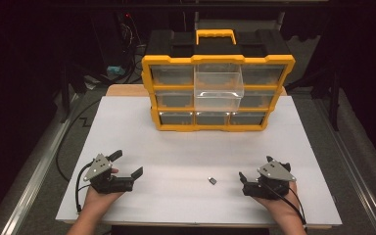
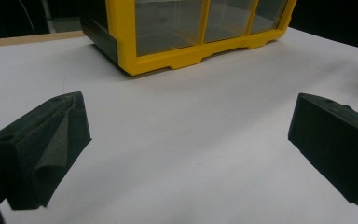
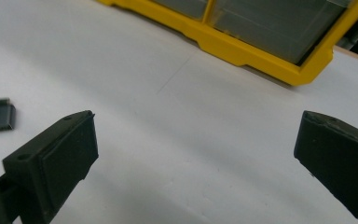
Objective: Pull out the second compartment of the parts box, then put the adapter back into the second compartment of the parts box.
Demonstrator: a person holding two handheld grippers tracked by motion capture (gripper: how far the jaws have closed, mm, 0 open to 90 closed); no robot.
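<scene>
The organizer (image 1: 218,93) stands at the worktop's (image 1: 176,147) far edge, its middle clear drawer (image 1: 219,85) pulled out and looking empty. A small dark adapter (image 1: 212,180) lies near the front, just left of the right gripper (image 1: 254,171). The left gripper (image 1: 127,164) rests well apart from it. Both grippers sit low, jaws spread wide, gripping nothing.

Adapter (image 1: 212,181) between grippers, before organizer (image 1: 218,93)

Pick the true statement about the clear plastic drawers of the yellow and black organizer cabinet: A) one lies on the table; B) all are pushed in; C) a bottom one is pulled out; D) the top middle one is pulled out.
D: in the high view the clear plastic top middle drawer juts forward from the yellow and black organizer cabinet, while the others sit flush.
</scene>
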